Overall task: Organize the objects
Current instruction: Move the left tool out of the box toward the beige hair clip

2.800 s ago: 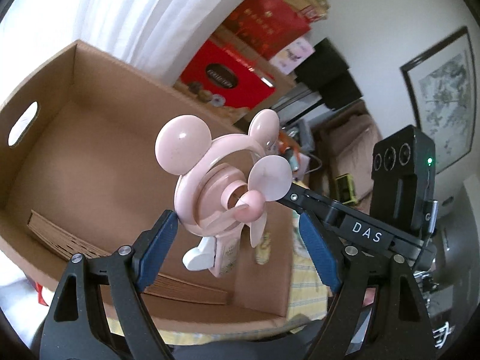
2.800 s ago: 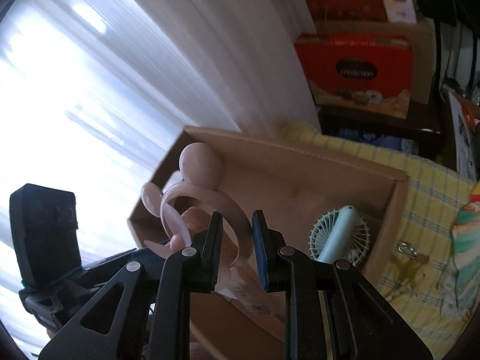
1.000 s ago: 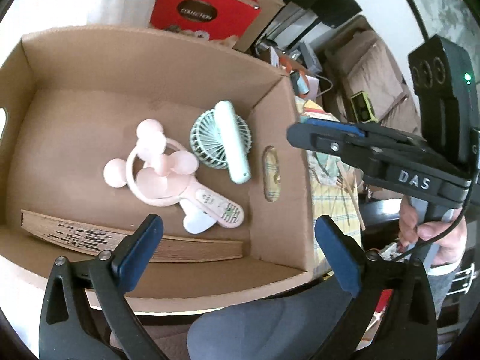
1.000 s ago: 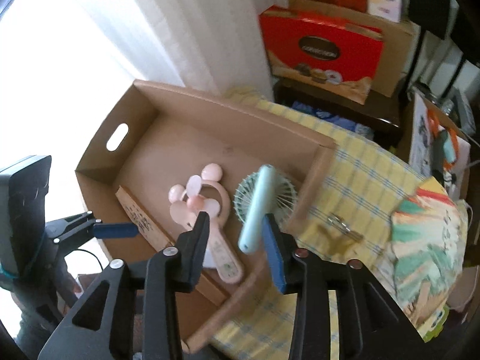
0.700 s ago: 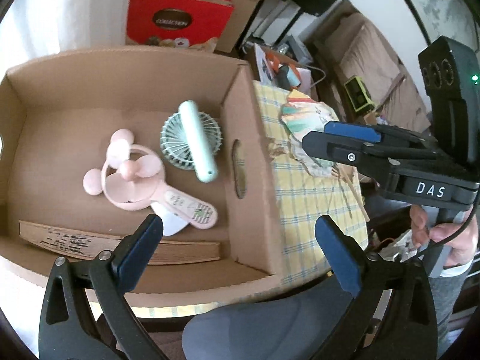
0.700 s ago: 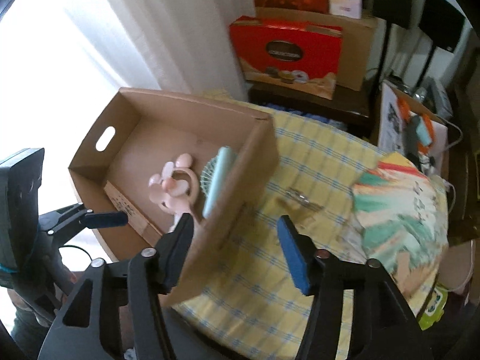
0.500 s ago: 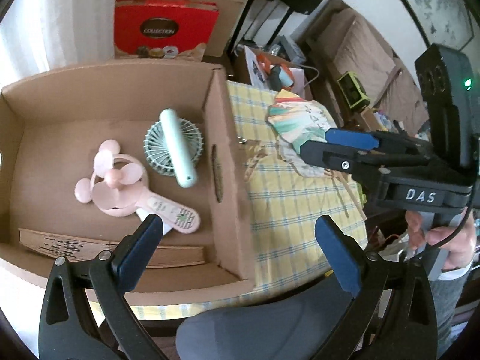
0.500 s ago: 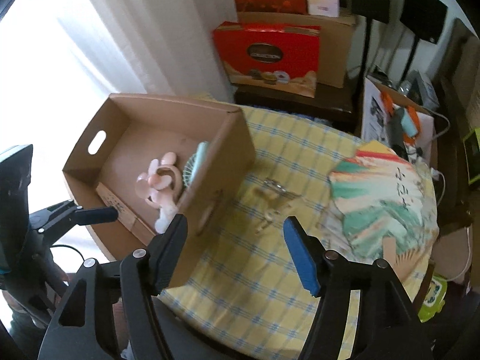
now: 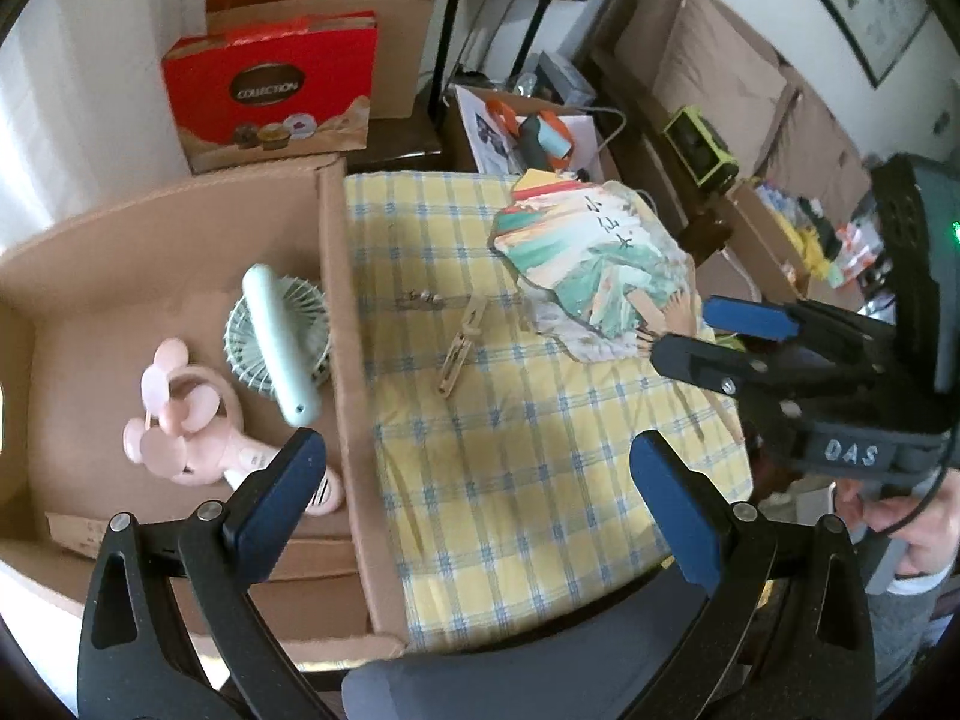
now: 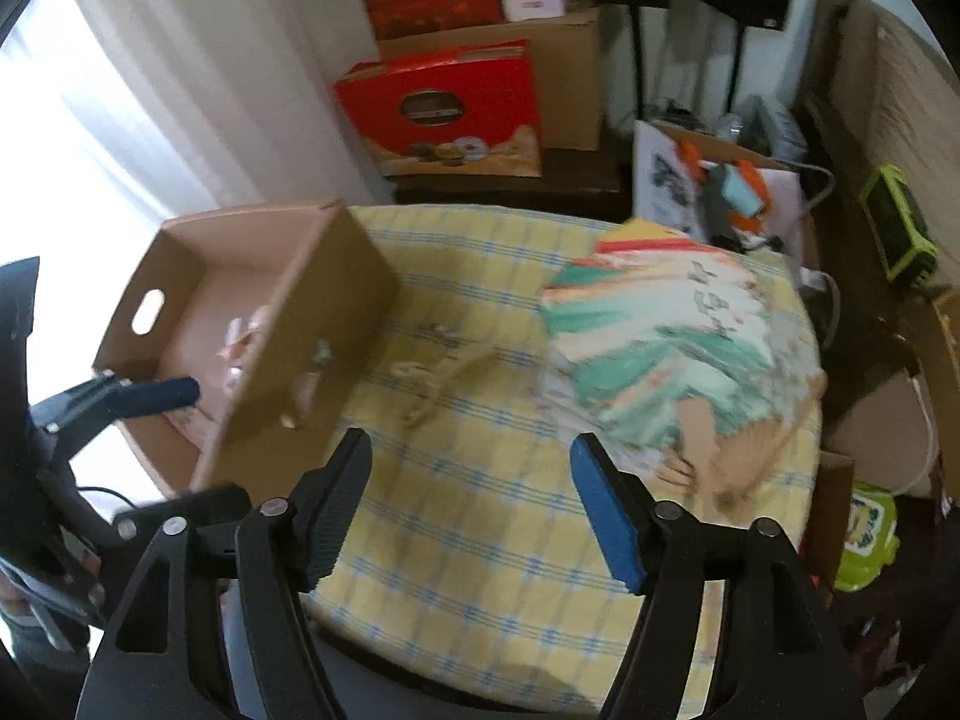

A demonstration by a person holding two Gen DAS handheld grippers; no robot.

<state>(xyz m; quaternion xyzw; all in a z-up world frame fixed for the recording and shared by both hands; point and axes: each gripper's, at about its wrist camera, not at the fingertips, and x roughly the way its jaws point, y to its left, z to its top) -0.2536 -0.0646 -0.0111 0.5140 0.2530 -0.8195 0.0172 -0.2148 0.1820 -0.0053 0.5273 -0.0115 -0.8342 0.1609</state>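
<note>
The cardboard box (image 9: 336,324) sits at the tabletop's (image 9: 510,480) left edge, holding a pink fan (image 9: 180,420) and a mint fan (image 9: 276,336) side by side. A painted paper fan (image 9: 594,270) lies near the far right edge, a wooden clip (image 9: 459,354) between it and the box. The left gripper (image 9: 480,480) is spread wide and empty; the right gripper's (image 10: 468,498) jaws are opening, nothing between them.

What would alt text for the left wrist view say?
The open, empty left gripper hangs over a yellow checked tablecloth. A cardboard box at left holds a pink fan and a green fan; a painted paper fan lies at right.
</note>
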